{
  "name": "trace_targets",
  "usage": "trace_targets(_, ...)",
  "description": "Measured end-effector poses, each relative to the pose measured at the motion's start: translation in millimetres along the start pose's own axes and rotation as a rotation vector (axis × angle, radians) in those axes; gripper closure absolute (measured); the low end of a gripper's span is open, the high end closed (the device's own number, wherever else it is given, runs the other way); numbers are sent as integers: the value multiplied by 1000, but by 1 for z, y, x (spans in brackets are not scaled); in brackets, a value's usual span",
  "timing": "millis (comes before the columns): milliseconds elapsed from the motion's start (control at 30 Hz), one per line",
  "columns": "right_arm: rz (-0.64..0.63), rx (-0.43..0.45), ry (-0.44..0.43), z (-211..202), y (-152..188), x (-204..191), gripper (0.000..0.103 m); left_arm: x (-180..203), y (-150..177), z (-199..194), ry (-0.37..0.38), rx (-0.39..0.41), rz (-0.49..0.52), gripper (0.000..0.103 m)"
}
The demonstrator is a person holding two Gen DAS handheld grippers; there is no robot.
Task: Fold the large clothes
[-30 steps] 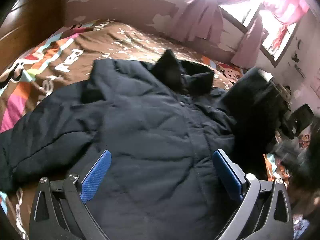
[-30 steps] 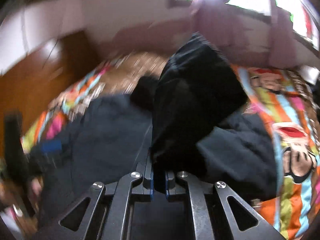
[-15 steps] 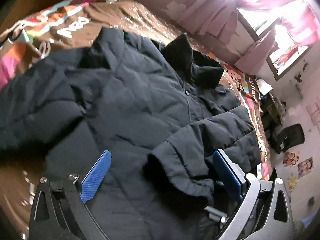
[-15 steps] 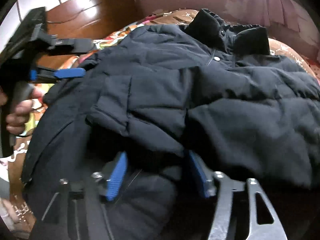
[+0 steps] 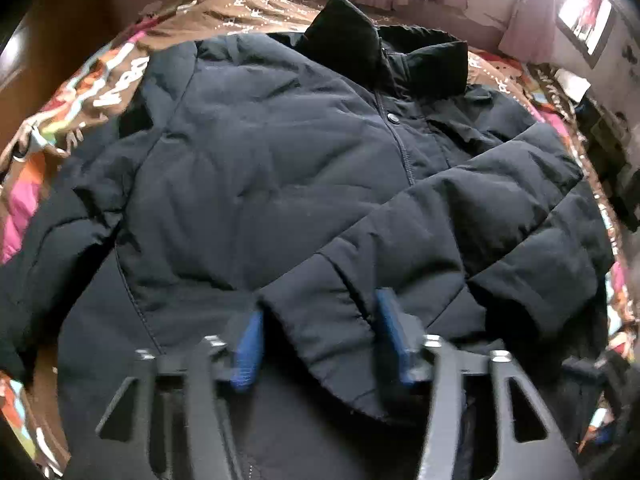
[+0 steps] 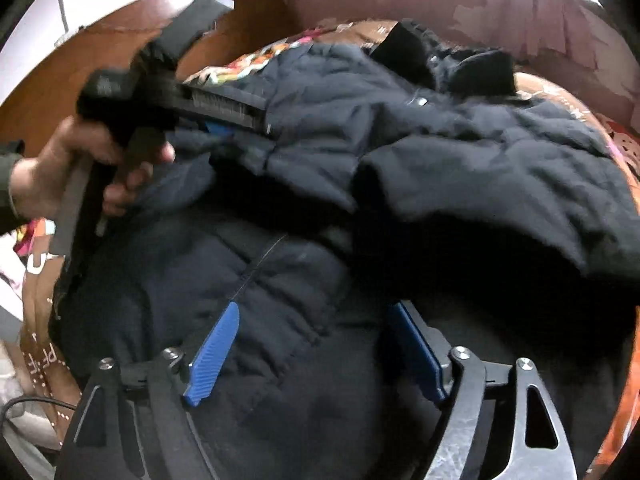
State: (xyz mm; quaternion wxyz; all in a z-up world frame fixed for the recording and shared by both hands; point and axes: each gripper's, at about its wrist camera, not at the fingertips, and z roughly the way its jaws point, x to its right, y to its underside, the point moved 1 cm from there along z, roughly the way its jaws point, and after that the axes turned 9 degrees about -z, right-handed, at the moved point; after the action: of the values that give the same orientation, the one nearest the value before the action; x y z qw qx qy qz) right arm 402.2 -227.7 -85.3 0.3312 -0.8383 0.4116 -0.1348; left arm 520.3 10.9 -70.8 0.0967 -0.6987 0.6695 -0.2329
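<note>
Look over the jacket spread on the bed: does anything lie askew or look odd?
Yes. One sleeve lies slanted across the jacket front instead of square. The collar stands up unevenly.

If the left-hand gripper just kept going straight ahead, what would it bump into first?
Most likely the folded-over sleeve cuff of the dark jacket; the open left gripper already straddles it.

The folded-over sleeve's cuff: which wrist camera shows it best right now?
The left wrist view. There the sleeve cuff lies sharp and centred between the open left gripper fingers, on the jacket front. In the right wrist view the cuff is distant, blurred and partly hidden by the left gripper.
</note>
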Motion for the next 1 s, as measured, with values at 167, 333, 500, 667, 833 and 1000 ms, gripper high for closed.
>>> trace_targets(167, 70, 130, 118, -34, -12, 28, 20, 4, -1, -21, -45, 101, 20, 100)
trace_targets(333, 227, 220, 257, -53, -22, 71, 15, -4, -10, -52, -79, 183, 36, 100)
trace_targets(500, 373, 217, 291, -37, -27, 109, 14, -19, -17, -36, -169, 131, 50, 100)
trace_targets(667, 401, 130, 316, -5, -29, 122, 14, -30, -14, -8, -224, 66, 67, 100)
trace_targets(833, 278, 3, 417, 40, -29, 111, 5, -26, 0, -3, -261, 109, 118, 98)
trace_targets(1000, 238, -1, 465, 45, -25, 104, 2, -48, 3, -22, -158, 152, -26, 86)
